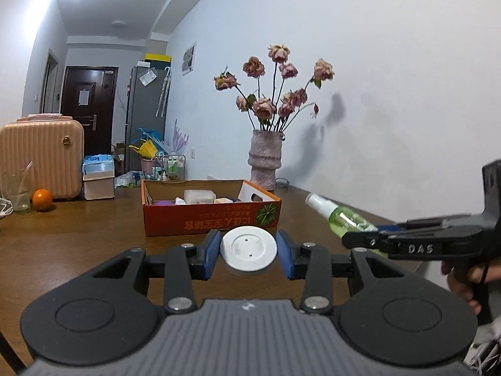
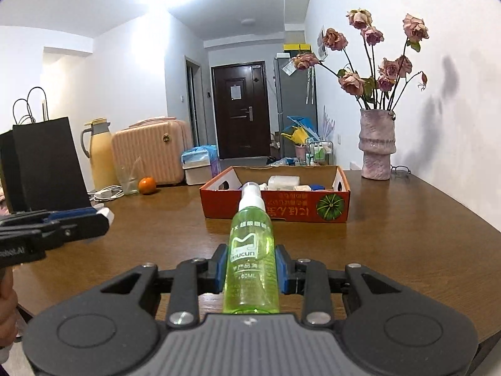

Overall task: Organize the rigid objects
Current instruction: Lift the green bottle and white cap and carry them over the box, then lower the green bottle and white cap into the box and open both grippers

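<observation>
Green spray bottle (image 2: 252, 260), white cap, gripper-clamped (image 2: 250, 266).

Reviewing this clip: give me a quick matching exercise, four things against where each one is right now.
Things:
1. green spray bottle
2. white round disc
3. orange
4. vase of dried roses

Places:
A. table's far corner by the wall, beyond the cardboard box
B. beside the clear glass
C. between the left gripper pads
D. clamped in the right gripper

Pairs: 1-D, 2-C, 3-B, 4-A
</observation>
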